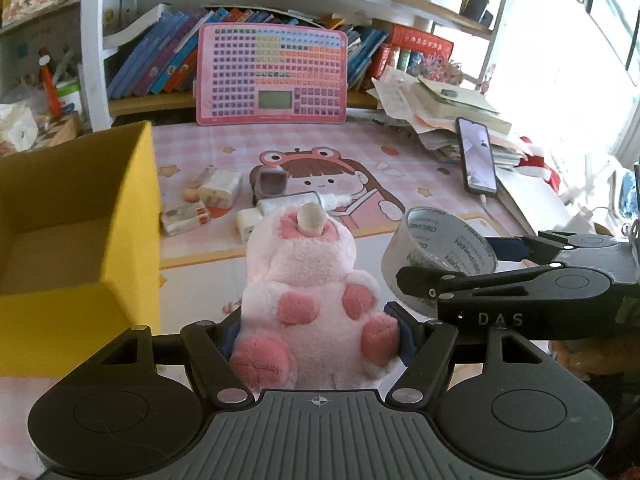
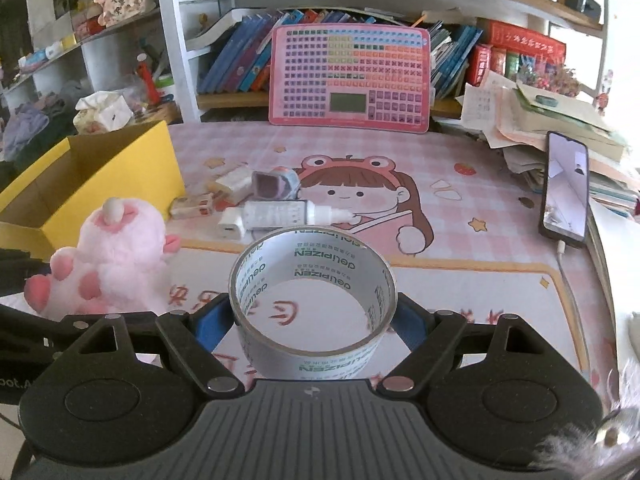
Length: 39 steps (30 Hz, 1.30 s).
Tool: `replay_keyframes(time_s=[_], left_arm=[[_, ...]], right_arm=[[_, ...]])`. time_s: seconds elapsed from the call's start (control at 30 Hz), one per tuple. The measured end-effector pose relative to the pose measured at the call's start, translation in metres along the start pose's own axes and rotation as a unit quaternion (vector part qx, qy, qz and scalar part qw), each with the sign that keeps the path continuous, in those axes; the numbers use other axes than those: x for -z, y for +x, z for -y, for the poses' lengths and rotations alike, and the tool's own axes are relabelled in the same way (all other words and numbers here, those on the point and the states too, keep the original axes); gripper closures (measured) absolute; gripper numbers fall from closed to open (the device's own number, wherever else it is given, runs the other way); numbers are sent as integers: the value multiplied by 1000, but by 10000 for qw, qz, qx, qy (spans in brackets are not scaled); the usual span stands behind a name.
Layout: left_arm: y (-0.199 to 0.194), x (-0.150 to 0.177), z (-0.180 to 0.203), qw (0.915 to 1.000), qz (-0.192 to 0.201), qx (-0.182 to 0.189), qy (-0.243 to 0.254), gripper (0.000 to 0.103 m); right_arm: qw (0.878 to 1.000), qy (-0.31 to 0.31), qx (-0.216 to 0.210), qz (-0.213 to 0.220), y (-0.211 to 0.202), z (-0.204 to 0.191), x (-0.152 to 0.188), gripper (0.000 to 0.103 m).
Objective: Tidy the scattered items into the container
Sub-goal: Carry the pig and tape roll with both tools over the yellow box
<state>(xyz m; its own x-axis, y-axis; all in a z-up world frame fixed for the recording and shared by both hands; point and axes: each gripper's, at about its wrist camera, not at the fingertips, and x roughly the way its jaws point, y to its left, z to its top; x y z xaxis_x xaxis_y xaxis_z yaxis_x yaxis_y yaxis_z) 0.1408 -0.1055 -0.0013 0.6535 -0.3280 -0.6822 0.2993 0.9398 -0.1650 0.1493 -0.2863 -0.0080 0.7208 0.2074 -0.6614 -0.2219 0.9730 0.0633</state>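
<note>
We find the left gripper [image 1: 316,332] clamped at a moderate spread on a pink plush toy [image 1: 308,292], lifted above the pink desk mat [image 1: 400,148] just right of the yellow cardboard box [image 1: 80,240]. The right gripper [image 2: 314,320] grips a roll of clear tape [image 2: 312,304] across its outer wall, jaws fairly wide. We note a white bottle [image 2: 280,212], a white charger [image 2: 231,227] and small packets [image 2: 191,206] loose on the mat beside the box.

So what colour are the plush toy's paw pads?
Darker pink on the pale pink plush toy, clearest in the left wrist view, where the left gripper holds it.
</note>
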Motion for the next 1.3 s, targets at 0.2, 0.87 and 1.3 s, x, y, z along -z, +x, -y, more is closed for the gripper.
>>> replay_keyframes(time_s=[0.2, 0.87, 1.3], left_arm=[[-31, 23, -29, 9998, 40, 132, -169, 32], [-102, 82, -93, 9990, 46, 295, -317, 32], [-124, 97, -127, 9978, 99, 159, -632, 32]], right_arm=[[9998, -152, 127, 50, -24, -49, 15, 20], [9996, -159, 236, 47, -65, -158, 61, 20], [9989, -472, 26, -40, -65, -199, 66, 20]])
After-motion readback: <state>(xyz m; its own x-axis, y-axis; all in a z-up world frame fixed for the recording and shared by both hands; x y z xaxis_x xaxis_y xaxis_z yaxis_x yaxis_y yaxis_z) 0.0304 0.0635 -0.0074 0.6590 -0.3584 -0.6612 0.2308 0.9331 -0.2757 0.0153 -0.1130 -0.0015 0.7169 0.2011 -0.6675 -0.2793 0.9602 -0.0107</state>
